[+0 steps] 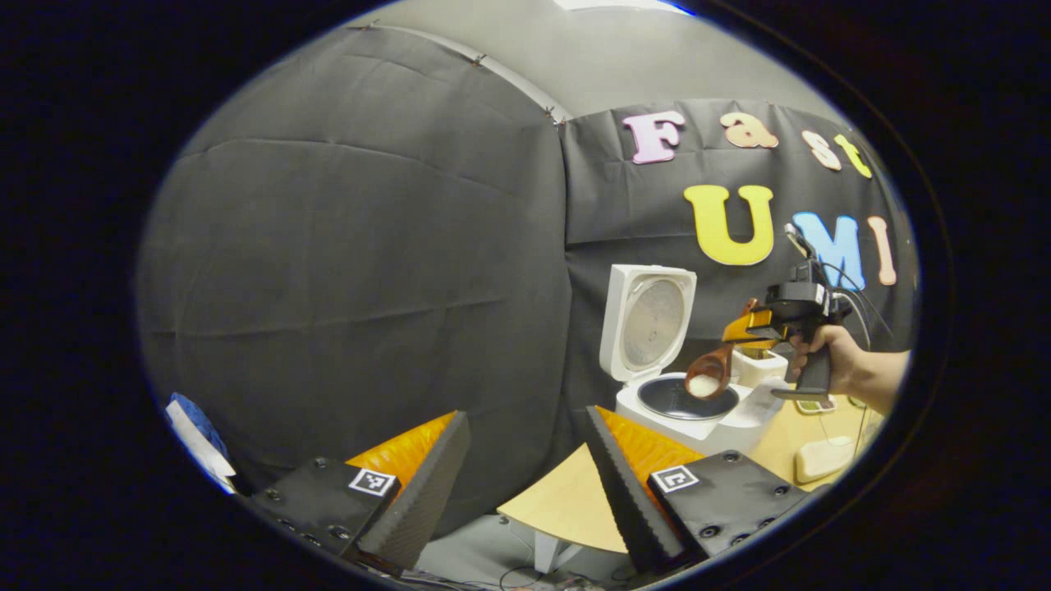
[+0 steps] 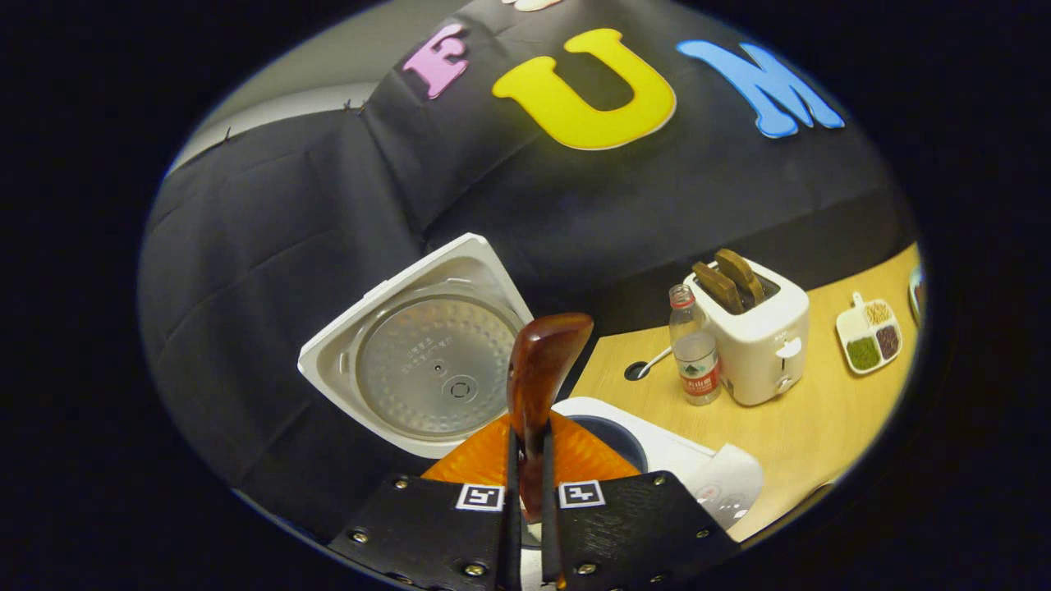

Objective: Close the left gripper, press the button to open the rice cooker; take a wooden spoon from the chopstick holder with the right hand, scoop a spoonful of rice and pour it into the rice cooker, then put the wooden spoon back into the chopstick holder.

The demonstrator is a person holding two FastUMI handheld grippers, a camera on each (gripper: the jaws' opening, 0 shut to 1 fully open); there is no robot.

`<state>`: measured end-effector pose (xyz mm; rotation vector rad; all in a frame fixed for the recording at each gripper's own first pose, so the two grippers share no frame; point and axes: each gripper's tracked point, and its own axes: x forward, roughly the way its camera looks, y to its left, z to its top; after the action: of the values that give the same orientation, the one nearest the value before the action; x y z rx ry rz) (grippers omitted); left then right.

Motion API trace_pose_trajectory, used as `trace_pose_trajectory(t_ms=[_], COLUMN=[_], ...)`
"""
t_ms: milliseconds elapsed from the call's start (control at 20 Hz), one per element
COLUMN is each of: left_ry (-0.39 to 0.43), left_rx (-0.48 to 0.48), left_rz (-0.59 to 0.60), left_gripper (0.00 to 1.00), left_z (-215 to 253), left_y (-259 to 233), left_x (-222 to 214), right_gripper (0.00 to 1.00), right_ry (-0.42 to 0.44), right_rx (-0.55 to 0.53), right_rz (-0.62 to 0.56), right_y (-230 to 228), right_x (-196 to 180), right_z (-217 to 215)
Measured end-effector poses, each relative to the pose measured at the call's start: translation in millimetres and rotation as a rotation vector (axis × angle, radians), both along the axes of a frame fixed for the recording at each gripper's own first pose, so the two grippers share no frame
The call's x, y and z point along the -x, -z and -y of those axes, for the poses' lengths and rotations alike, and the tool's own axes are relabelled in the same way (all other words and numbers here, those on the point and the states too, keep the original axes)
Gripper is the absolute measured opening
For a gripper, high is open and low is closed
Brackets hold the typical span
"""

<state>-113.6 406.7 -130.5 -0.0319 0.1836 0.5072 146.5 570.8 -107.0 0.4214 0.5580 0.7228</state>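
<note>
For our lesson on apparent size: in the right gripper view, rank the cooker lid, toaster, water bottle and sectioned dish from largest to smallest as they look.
1. Cooker lid
2. Toaster
3. Water bottle
4. Sectioned dish

The lid sits nearest the camera, so its lead is partly nearness.

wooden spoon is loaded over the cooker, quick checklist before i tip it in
1. Rice cooker lid open: ok.
2. Wooden spoon holds rice: ok, a white mound sits in the bowl.
3. Spoon bowl above the inner pot: ok, seen in the left gripper view.
4. Right gripper clamped on the spoon handle: ok, both fingers press on it.
5. Left gripper out of the way: ok, open and back from the cooker.
6. Pot's fill level: cannot tell.
</note>
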Motion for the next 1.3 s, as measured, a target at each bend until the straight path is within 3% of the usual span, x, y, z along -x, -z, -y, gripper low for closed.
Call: trace_pose_trajectory(t_ms=[200, 300, 450, 750, 850, 1050, 1300], left_ry=[0.006, 0.010, 0.023, 0.058, 0.065, 0.074, 0.084], left_rx=[-0.003, 0.005, 0.012, 0.009, 0.015, 0.023, 0.023], left_rz=[0.000, 0.000, 0.000, 0.010, 0.005, 0.012, 0.004], left_gripper=[0.95, 0.99, 0.97, 0.99, 0.99, 0.97, 0.97], left_z=[3.4, 5.6, 8.3, 18.5, 19.3, 21.7, 20.3], left_y=[-1.3, 1.7, 1.2, 0.0, 2.7, 0.7, -0.2], left_x=[-2.0, -3.7, -8.2, -17.8, -21.4, -25.4, -31.2], right_gripper=[0.10, 0.10, 0.10, 0.10, 0.10, 0.10, 0.10], right_ry=[-0.038, -0.058, -0.081, -0.134, -0.143, -0.139, -0.081], right_rx=[0.127, 0.183, 0.242, 0.428, 0.453, 0.408, 0.177], right_rz=[0.129, 0.198, 0.284, 0.581, 0.630, 0.552, 0.258], right_y=[2.7, 1.2, -3.4, -15.2, -14.5, -9.0, -9.4], right_x=[-0.5, -1.5, 4.6, 9.7, 10.6, 10.6, 9.1], right_z=[0.6, 2.0, 4.6, 4.8, 3.4, 6.9, 10.5])
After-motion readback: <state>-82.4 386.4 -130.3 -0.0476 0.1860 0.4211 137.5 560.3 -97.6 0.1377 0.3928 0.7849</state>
